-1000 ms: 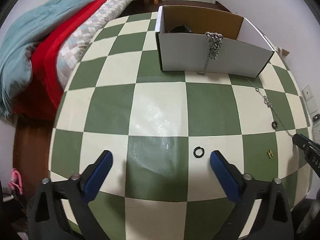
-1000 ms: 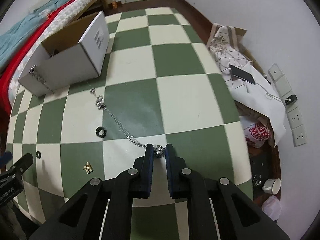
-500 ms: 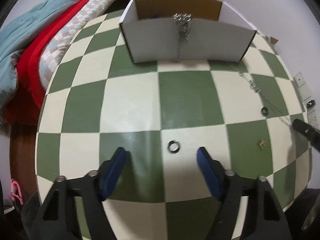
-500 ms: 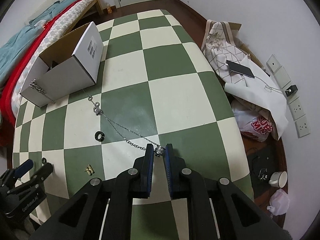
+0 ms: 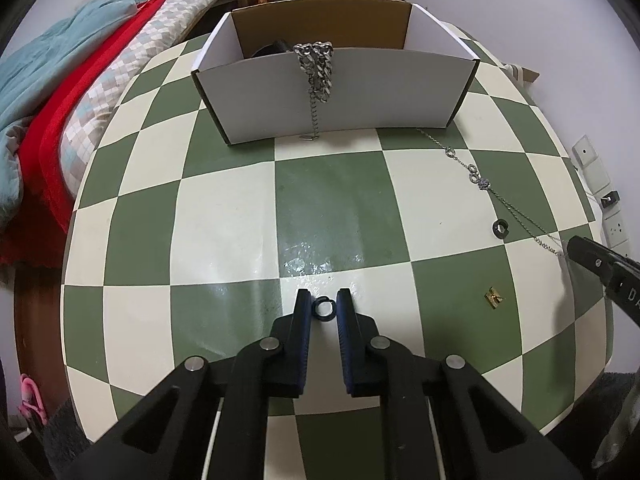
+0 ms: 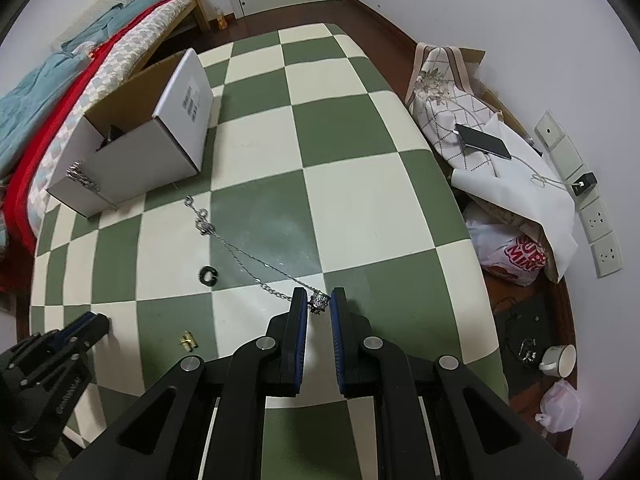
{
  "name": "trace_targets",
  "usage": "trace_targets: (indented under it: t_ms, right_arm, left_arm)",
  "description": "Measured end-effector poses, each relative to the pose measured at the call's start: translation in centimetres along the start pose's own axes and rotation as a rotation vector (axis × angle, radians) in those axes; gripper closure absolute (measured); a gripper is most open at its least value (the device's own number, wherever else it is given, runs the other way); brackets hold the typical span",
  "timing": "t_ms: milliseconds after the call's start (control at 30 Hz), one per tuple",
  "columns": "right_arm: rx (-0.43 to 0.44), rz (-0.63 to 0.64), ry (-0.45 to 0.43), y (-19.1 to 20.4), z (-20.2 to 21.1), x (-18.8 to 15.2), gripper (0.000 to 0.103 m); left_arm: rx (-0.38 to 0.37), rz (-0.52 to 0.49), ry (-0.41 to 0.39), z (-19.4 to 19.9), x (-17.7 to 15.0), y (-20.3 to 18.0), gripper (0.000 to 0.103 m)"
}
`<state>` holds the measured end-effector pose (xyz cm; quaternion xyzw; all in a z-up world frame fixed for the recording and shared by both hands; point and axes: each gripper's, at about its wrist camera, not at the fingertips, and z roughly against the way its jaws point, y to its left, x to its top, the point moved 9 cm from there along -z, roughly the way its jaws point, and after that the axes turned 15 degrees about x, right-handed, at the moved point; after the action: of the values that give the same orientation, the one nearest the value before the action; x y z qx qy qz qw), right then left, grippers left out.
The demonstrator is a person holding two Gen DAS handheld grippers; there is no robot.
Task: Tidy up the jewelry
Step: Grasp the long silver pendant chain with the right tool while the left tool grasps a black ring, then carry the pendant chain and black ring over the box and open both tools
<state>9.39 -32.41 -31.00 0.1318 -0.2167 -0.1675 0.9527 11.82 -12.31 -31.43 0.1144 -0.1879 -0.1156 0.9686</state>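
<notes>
On the green-and-cream checked table, my left gripper [image 5: 323, 309] is shut on a small black ring [image 5: 324, 309]. My right gripper [image 6: 319, 302] is shut on the pendant end of a thin silver necklace [image 6: 240, 251], whose chain trails across the table toward the white cardboard box [image 6: 136, 156]. In the left wrist view the same necklace [image 5: 480, 182] runs to the right gripper's tip at the right edge. A thick silver chain [image 5: 319, 68] hangs over the box's front wall [image 5: 360, 92]. A black open ring [image 5: 500, 229] and a small gold piece [image 5: 495, 297] lie loose on the table.
A bed with red and teal blankets [image 5: 60, 80] borders the table's left side. Bags, a cloth with a phone [image 6: 482, 142] and a white mug [image 6: 558, 358] sit on the floor to the right, below wall sockets. A dark object lies inside the box.
My left gripper moved forward and shut on the black ring, having stood wide open around it before. The right gripper rose a little, drawing the necklace taut.
</notes>
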Motion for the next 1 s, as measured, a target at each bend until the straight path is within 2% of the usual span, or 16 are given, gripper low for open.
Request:
trace_targets:
  t_ms: [233,533,833,1000]
  right_arm:
    - [0.083,0.026,-0.057,2.8,3.3,1.6,0.091]
    - [0.181,0.079,-0.136,7.1,8.5,4.5,0.091]
    - [0.242,0.125,-0.200,10.9,12.6,7.0,0.091]
    - [0.269,0.163,-0.240,13.3,14.8,9.3,0.091]
  left_arm:
    - [-0.029,0.021,-0.023,1.9,0.6,1.1,0.093]
    - [-0.114,0.073,-0.074,7.2,2.7,2.4,0.093]
    - [-0.150,0.083,-0.149,12.1,5.6,3.7,0.093]
    - [-0.172,0.088,-0.195,14.4,8.3,4.7,0.093]
